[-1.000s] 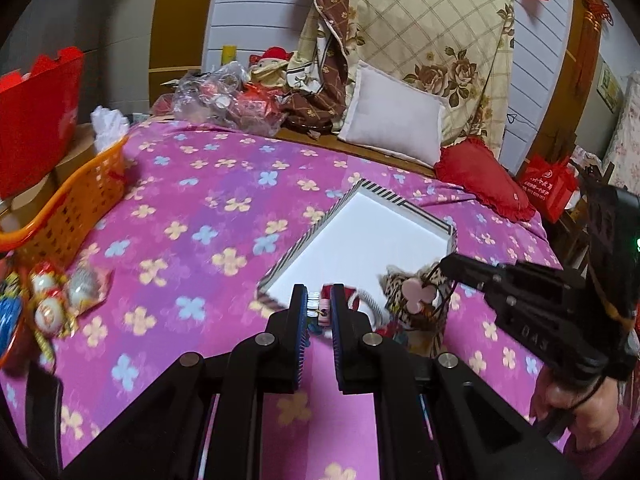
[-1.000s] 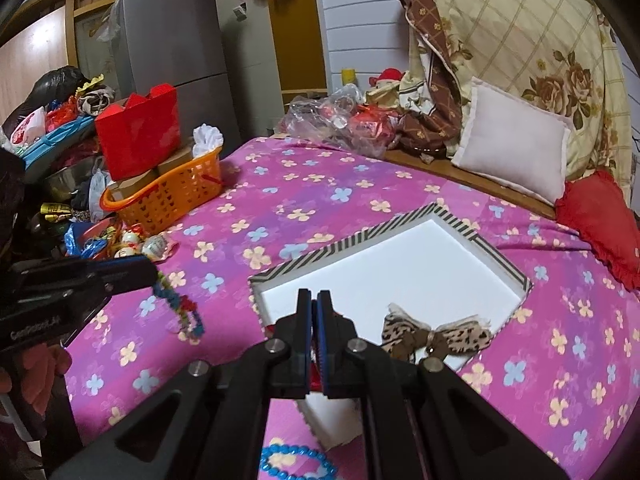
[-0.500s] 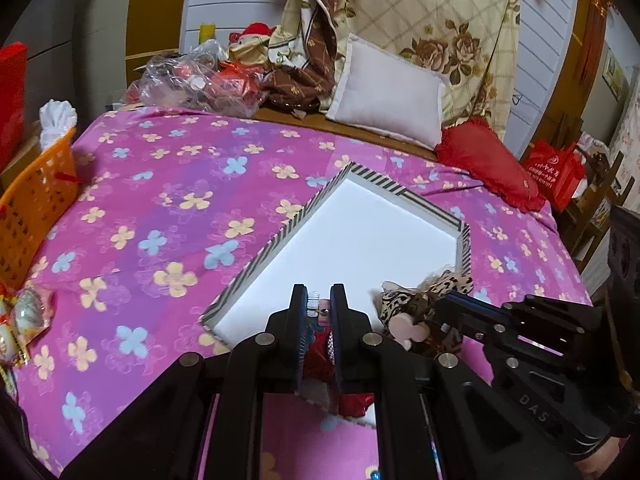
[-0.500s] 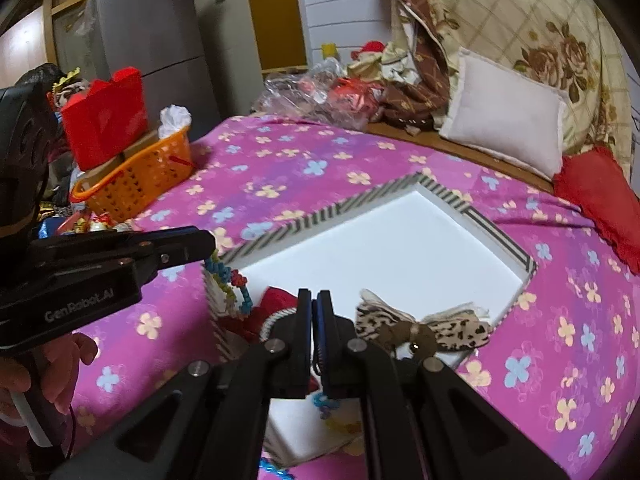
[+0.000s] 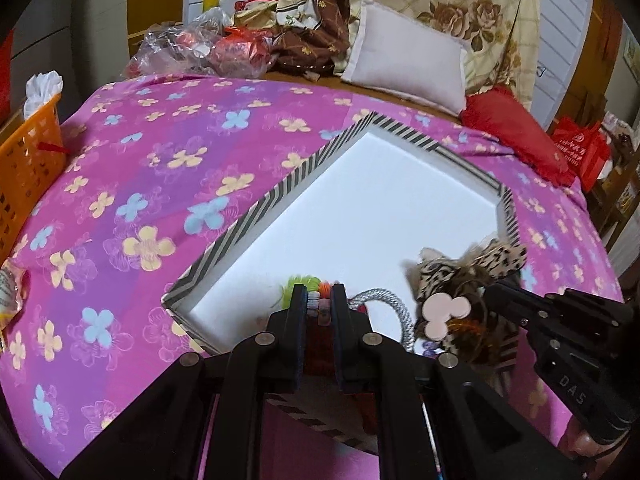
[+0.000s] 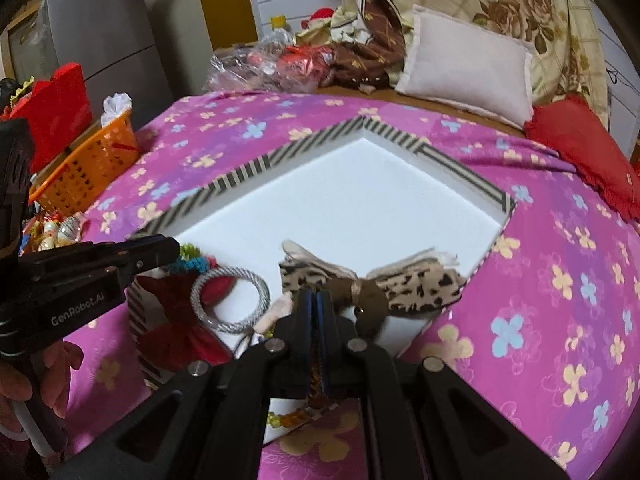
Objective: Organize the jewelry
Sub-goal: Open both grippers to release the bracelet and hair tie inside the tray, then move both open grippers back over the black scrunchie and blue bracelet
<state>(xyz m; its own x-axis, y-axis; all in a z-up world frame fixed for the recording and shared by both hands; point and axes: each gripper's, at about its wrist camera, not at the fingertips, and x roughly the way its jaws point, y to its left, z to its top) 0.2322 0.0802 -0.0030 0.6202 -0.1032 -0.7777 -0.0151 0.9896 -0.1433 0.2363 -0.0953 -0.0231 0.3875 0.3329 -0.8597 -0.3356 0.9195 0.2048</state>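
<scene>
Black plastic fingers of the left gripper (image 5: 319,300) stand near together, clamped on a multicoloured beaded bracelet (image 5: 319,303) at the near corner of the white shallow box with a black-and-white striped rim (image 5: 256,210). The right gripper (image 6: 316,300) has its jaws pressed together on a thin amber beaded strand (image 6: 316,376); the strand is only partly visible between the pads, so its full shape cannot be told.

The right wrist view alone shows the contents at the box's near corner: a red fabric bow (image 6: 176,320), a silver-grey braided cord ring (image 6: 230,300) lying over it, and a green-and-blue scrunchie (image 6: 192,260) beside the left gripper's tip. It also shows a person's hand (image 6: 24,380) on the left gripper's handle. A leopard-print fabric bow (image 6: 372,280) lies inside the box just ahead of the right gripper; in the left wrist view a pale pink clover-shaped piece (image 5: 440,312) shows in front of that bow.

Readable writing: "GenRobot.AI" on the left gripper body in the right wrist view; "DAS" on the right gripper body in the left wrist view.

Farther off, on the pink flowered bedspread (image 5: 160,168), stand an orange plastic basket (image 6: 88,168), a white pillow (image 5: 404,64) and a red cushion (image 6: 588,152).
</scene>
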